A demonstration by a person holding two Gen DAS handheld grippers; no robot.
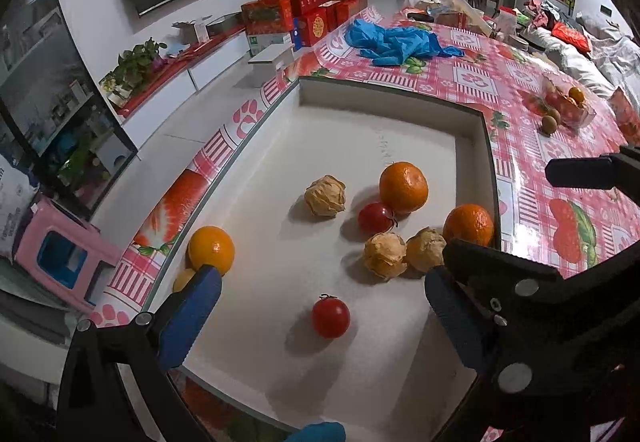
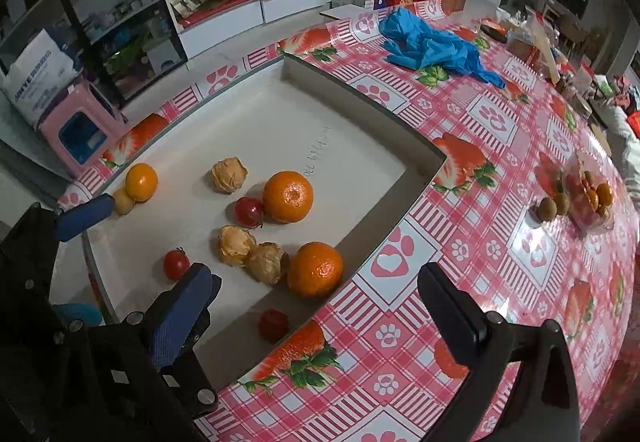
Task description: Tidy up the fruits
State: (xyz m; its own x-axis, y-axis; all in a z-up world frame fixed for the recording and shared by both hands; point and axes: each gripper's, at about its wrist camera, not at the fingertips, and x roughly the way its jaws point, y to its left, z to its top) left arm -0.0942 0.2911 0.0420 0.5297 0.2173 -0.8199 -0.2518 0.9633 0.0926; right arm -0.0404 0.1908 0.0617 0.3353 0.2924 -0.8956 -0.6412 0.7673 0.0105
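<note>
well, both my tools hang over the white tray (image 1: pixel 248 178) on the counter (image 2: pixel 460 178), both tipped steeply down. the left tool (image 1: pixel 324 306) stands wide, nothing between its blue pads (image 1: pixel 188 318), and the small red tomato (image 1: pixel 330 317) lies on the tray floor almost midway between them, just ahead; being round, it has no long axis to line up with. i judge that the nearest pick, and the left hand is nearer to it than the right. the right tool (image 2: pixel 316 306) is spread as wide as it goes and grips nothing; it straddles the tray's near wall, with one orange (image 2: pixel 315 269) just ahead of it by the rim and a dark red fruit (image 2: pixel 273 325) between its fingers, untouched. husked fruits (image 1: pixel 385 255) sit beside that orange. loose fruit by a clear bag (image 2: pixel 591 202) waits well apart, toward the right.
</note>
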